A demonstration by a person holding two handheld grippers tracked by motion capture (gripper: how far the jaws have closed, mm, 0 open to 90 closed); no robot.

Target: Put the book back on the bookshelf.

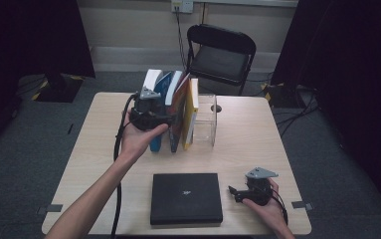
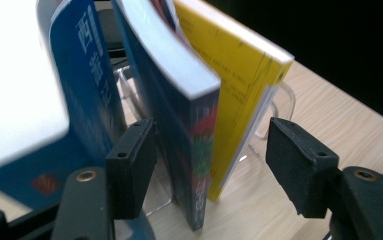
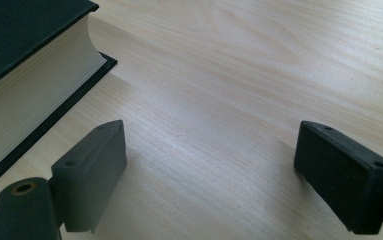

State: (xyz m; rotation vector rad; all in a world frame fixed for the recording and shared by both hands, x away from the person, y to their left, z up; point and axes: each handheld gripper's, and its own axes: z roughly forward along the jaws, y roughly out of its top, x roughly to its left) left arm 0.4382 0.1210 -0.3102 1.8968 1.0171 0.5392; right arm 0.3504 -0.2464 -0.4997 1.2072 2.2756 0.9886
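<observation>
Left gripper (image 1: 154, 115): black housing topped by a grey three-cornered plate (image 1: 148, 93); a thick black cable (image 1: 118, 149) trails from it along the bare forearm (image 1: 93, 199). Seen from its own camera, the jaws are matte black blocks, each with a small screw hole, mounted on black arms with brass-coloured pivot rivets (image 2: 86, 175). Right gripper (image 1: 234, 191): same black body, grey plate (image 1: 261, 174) and thin black cable (image 1: 282, 209); its fingers (image 3: 91, 172) are equally blocky. No sleeves visible on either arm.
</observation>
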